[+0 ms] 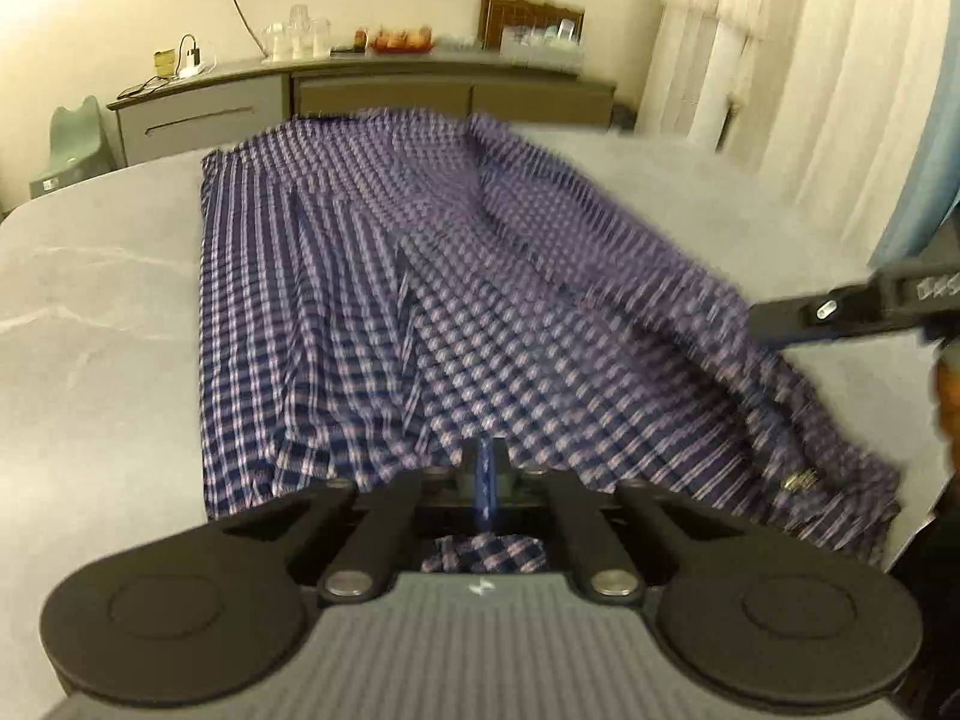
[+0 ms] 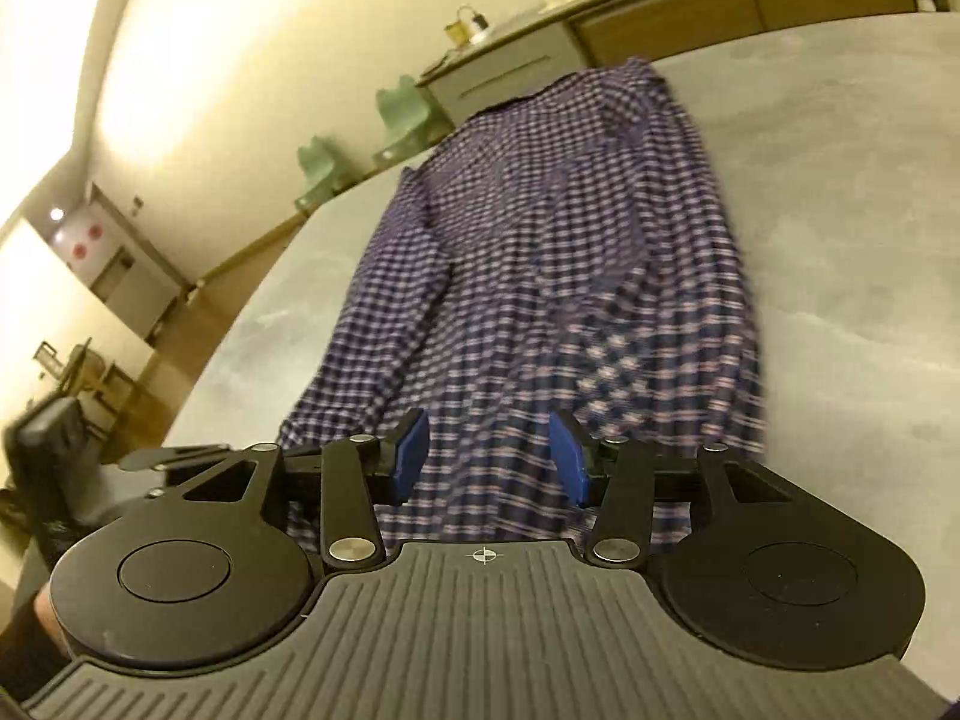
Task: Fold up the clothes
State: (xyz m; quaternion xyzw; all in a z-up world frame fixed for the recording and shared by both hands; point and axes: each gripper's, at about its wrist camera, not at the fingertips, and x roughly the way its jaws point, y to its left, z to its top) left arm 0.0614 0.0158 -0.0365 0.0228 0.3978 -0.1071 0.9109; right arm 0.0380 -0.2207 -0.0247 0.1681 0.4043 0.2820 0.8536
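Your left gripper (image 1: 485, 474): pads pressed together, nothing visibly caught between them. Your right gripper (image 2: 489, 456): pads apart, above the cloth. Checked shirt (image 1: 384, 300): spread lengthwise on the grey table (image 1: 102, 324).

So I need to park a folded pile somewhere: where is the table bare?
The grey table is bare left of the plaid shirt, out to its rounded edge, and right of it toward the curtains. The sideboard behind is crowded.

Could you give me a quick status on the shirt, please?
Left tongs shut. Right tongs open, empty. Checked shirt spread lengthwise on the table. Nothing in the way.
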